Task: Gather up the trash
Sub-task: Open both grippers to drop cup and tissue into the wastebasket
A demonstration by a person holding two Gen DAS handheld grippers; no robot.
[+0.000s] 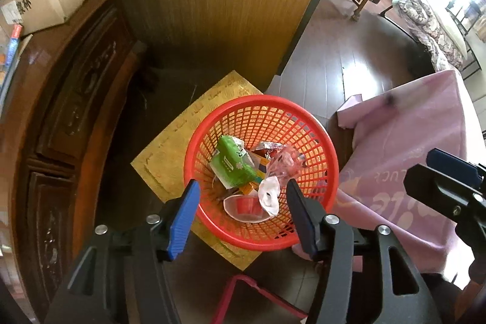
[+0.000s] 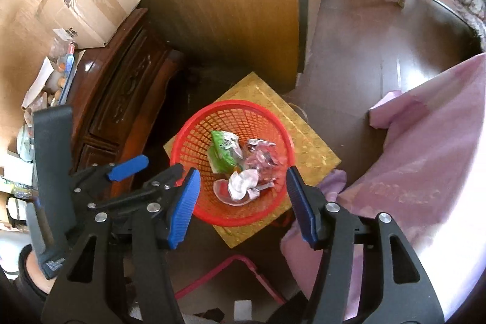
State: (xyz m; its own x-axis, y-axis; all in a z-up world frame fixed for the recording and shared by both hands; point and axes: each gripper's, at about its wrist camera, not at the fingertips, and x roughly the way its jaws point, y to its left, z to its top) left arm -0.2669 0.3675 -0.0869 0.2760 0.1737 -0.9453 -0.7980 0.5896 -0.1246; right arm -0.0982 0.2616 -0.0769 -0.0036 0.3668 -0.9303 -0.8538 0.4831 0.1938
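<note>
Both grippers, left gripper (image 1: 243, 202) and right gripper (image 2: 243, 190), hover empty, jaws apart, above the red plastic mesh basket (image 1: 303, 117). Risk: descending fingers could tip it, spilling collected wrappers.

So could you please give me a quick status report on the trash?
Both tongs, left and right, open, empty. Trash in red basket. Nothing in the way.

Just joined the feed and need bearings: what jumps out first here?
The red basket on a gold mat, low in the middle of both views, holding a green packet, crumpled white paper and clear wrappers. Both tools, left and right, hang open and empty above it. A pink cloth lies to the right.
</note>
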